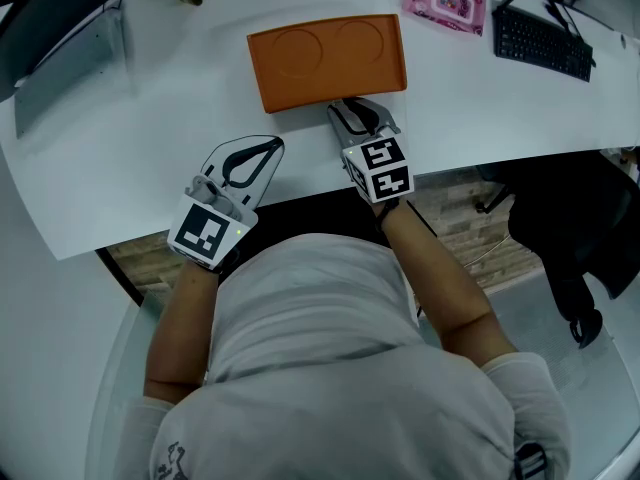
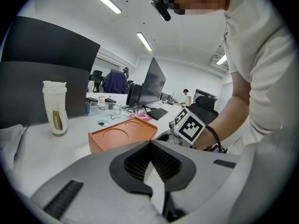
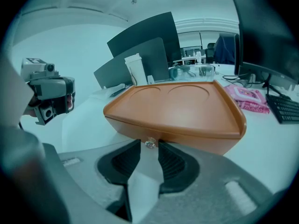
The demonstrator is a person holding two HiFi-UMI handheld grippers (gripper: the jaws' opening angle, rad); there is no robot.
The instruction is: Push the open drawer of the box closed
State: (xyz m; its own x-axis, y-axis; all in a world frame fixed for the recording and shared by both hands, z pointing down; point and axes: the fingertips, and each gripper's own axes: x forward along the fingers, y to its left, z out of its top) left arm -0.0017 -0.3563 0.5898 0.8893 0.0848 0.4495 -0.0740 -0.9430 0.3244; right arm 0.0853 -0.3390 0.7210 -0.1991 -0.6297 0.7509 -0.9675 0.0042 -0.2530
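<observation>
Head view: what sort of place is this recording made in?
Most likely an open-plan office: a keyboard lies on the long white desk, monitors and an office chair stand nearby, and other people are at desks further back.

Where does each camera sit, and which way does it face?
Head view: on the person's head, steeply down at the desk and orange box; left tool, right tool, arms, torso show.
Left gripper view: on the left tool, across the desk toward the box; right tool shows.
Right gripper view: on the right tool, at the box's knob; left tool shows.
Shared: all see the box.
</observation>
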